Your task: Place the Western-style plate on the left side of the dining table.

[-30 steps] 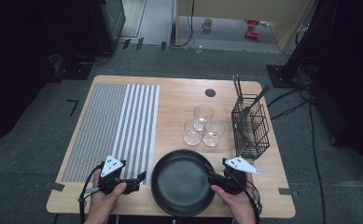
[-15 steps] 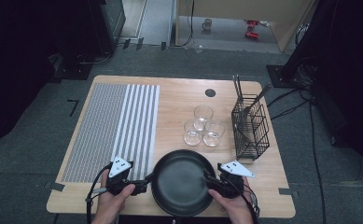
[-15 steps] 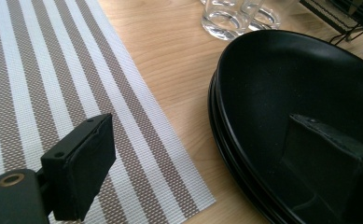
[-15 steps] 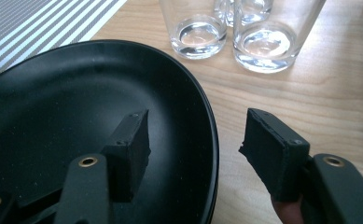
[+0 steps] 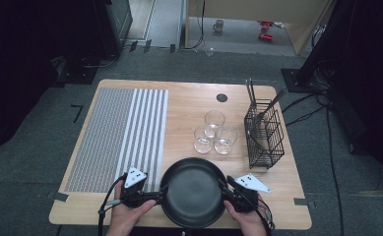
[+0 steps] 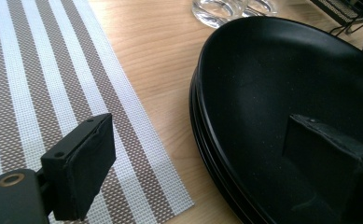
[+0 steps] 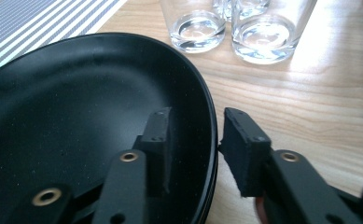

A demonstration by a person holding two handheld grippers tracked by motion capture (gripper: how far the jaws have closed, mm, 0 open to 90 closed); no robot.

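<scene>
A: From the high view we see a round matte black plate point(image 5: 193, 191) at the near edge of the pale wooden counter point(image 5: 189, 105), between the left gripper point(image 5: 152, 194) and right gripper point(image 5: 227, 191).

B: In the left gripper view, we see its fingers point(image 6: 83, 163) spread wide, straddling the rim beside a woven striped mat point(image 6: 39, 84).

A: In the right gripper view, its fingers point(image 7: 158, 140) have been closing astride the rim, not yet clamped, near smooth clear glasses point(image 7: 263, 28).

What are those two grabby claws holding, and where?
Nothing is pinched yet. Both the left gripper and right gripper straddle opposite rims of the black plates; the right's jaws have just been closing.
</scene>
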